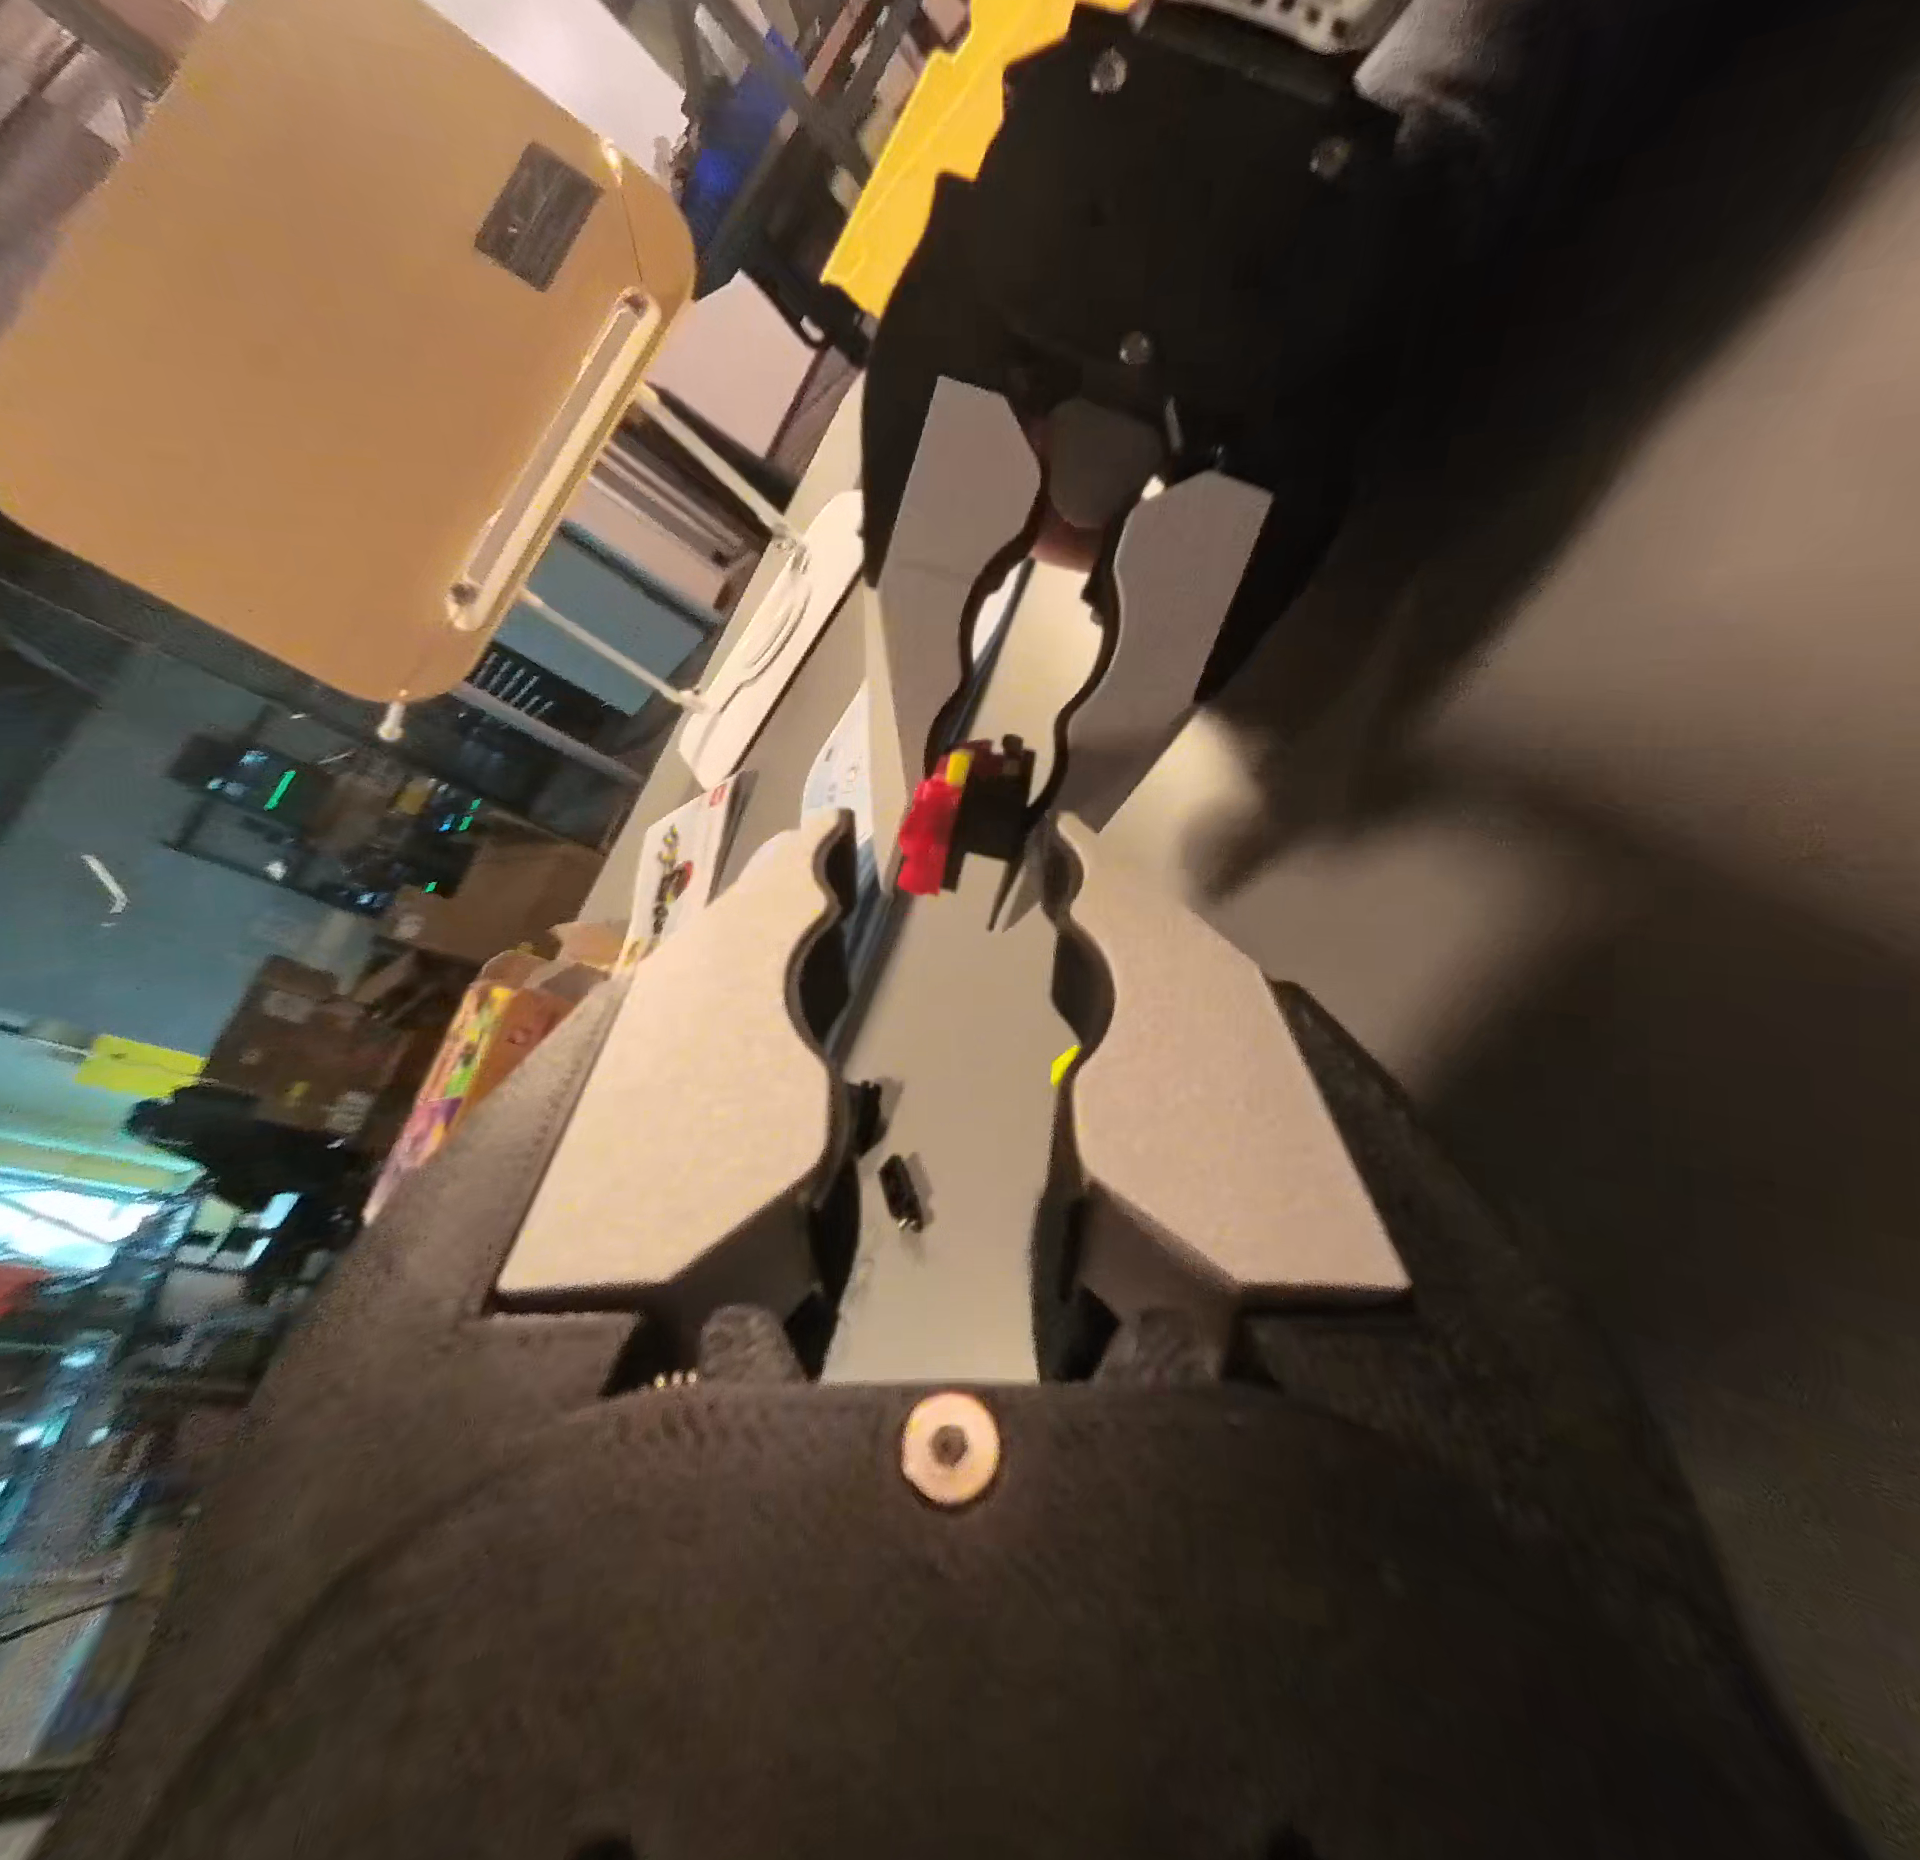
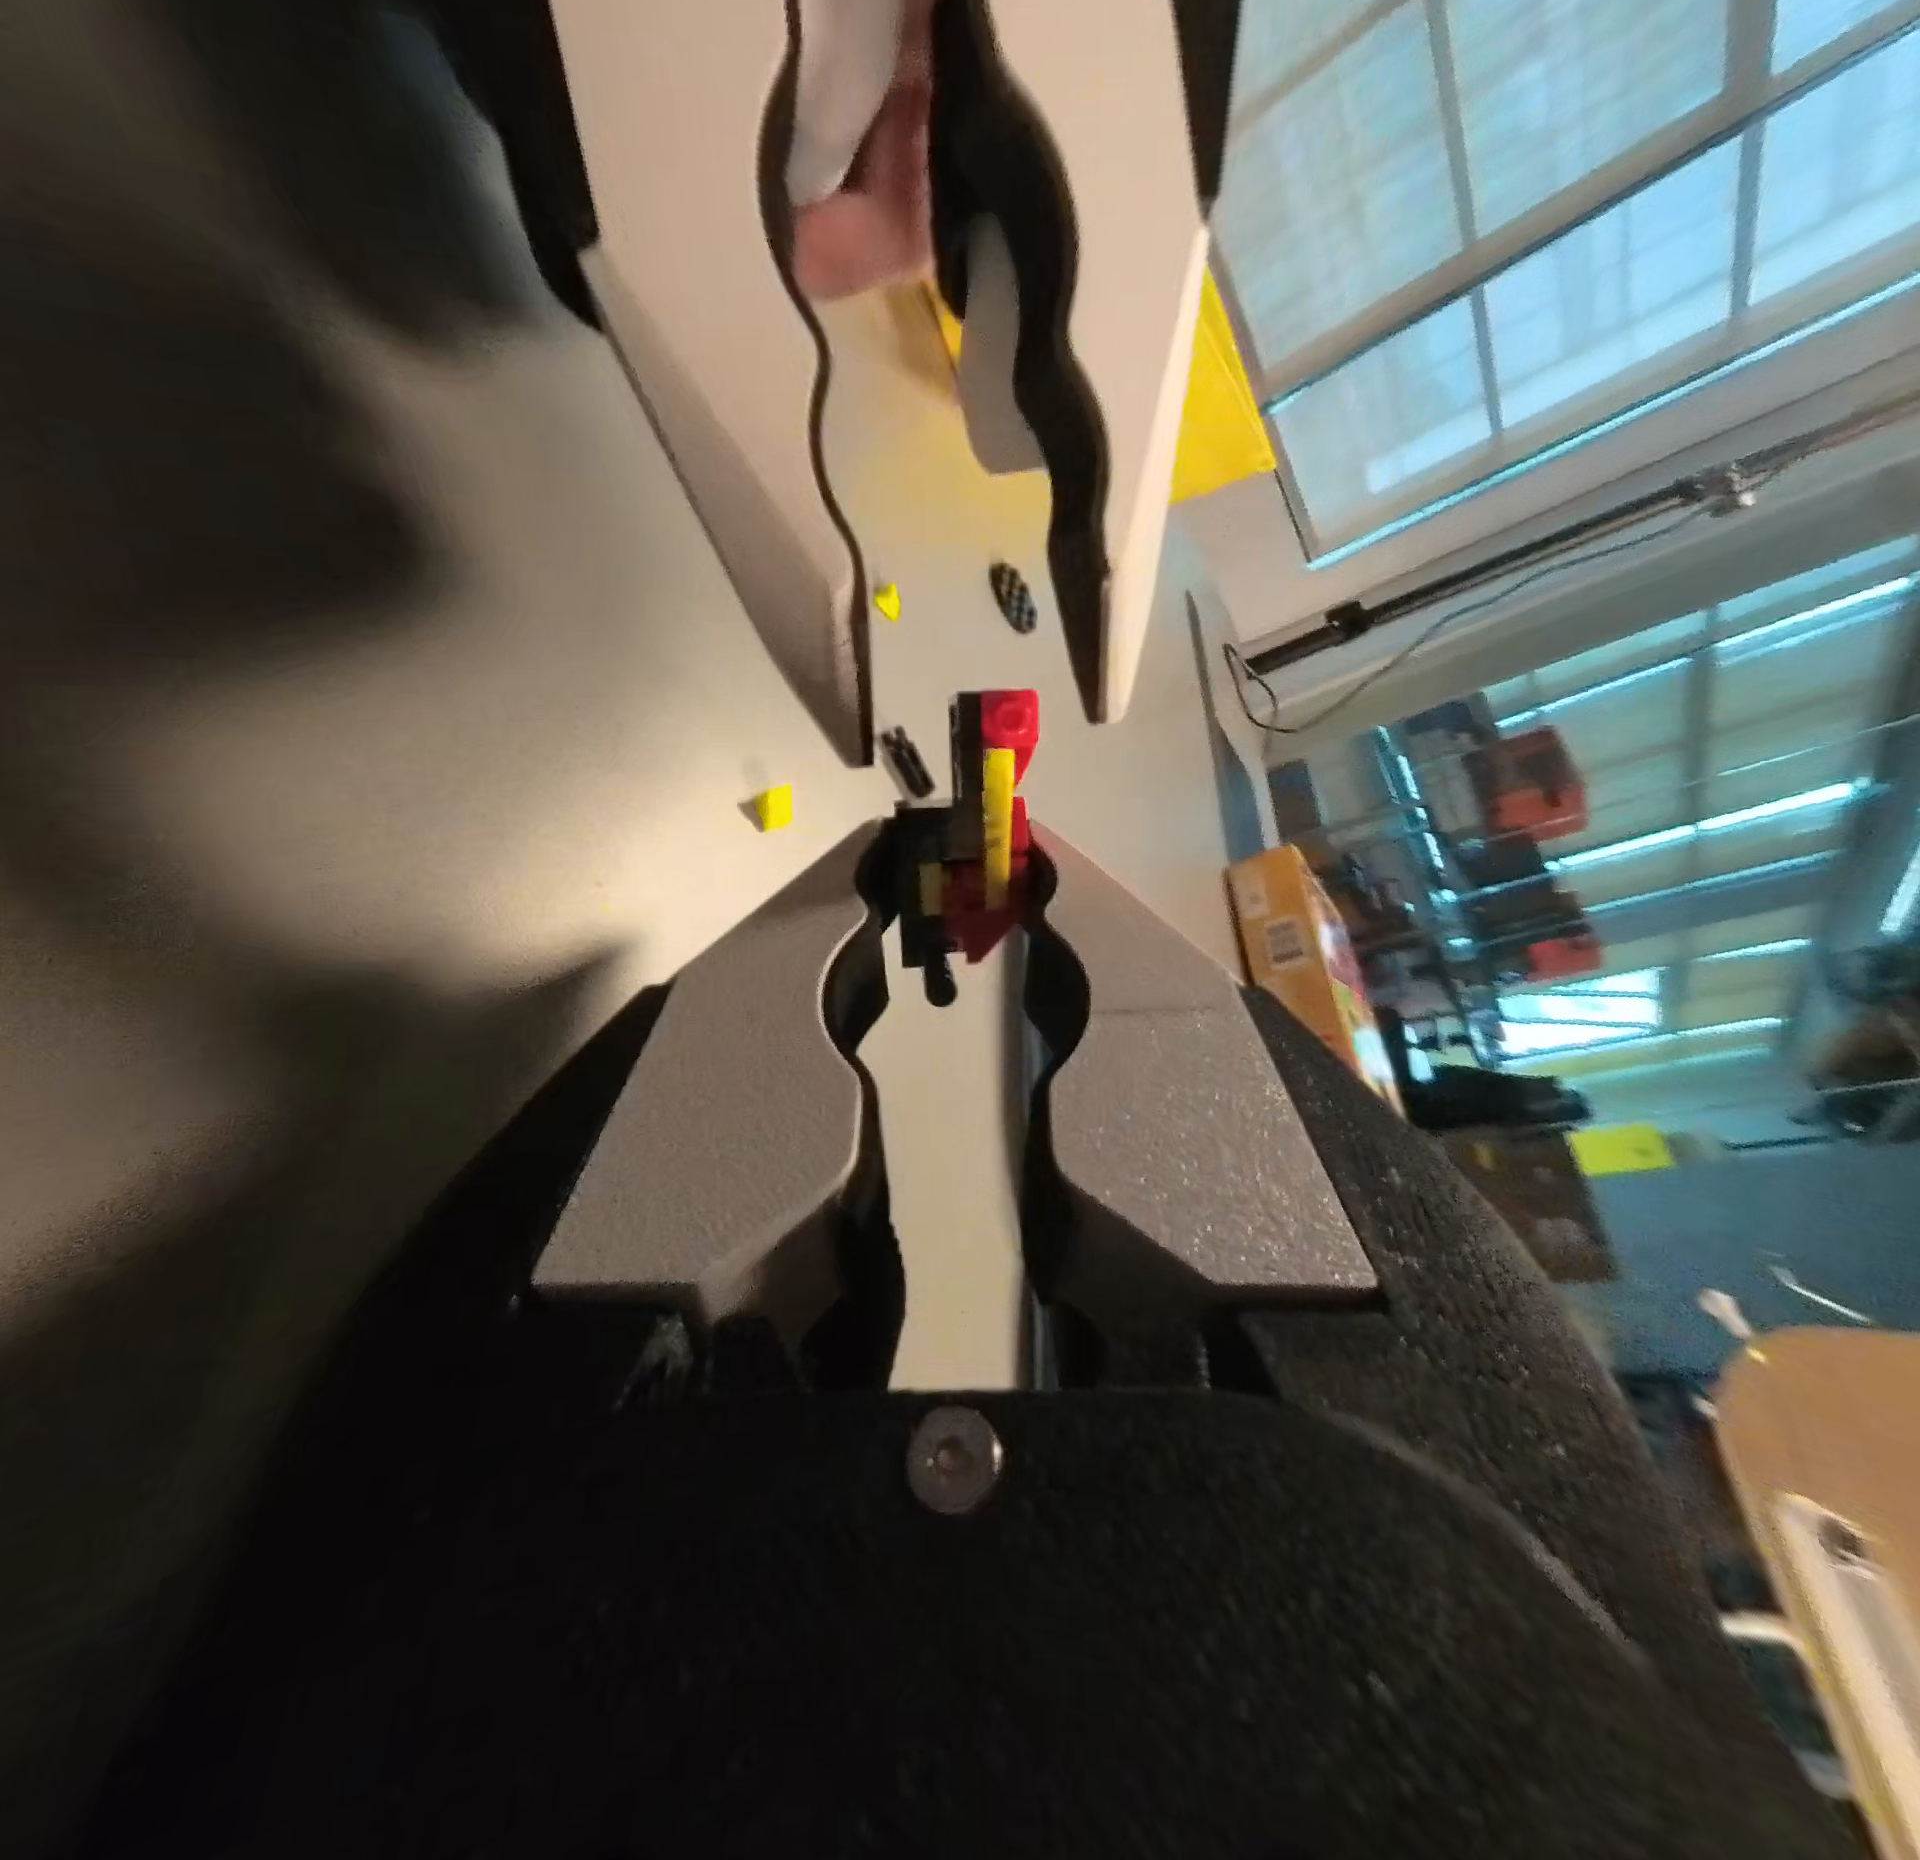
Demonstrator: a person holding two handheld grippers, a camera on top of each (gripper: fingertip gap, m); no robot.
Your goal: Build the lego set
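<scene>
My right gripper (image 2: 961, 854) is shut on a small lego assembly (image 2: 987, 844) of red, black and yellow bricks and holds it above the white table (image 2: 935, 1239). My left gripper (image 2: 977, 730) faces it from the opposite side, open and empty, its fingertips (image 2: 1096, 667) either side of the assembly's red end without touching it. In the left wrist view, the assembly (image 1: 961, 818) sits just beyond my left gripper (image 1: 945, 834), held by the right gripper (image 1: 971, 860). Loose yellow pieces (image 2: 771, 805) and a black piece (image 2: 904, 761) lie on the table.
A round black patterned piece (image 2: 1013, 597) and another yellow piece (image 2: 886, 601) lie farther along the table. An instruction booklet (image 1: 686, 865), a colourful box (image 1: 488, 1041) and a large tan case (image 1: 312, 304) are at the left. A yellow bin (image 2: 1216, 408) stands by the window.
</scene>
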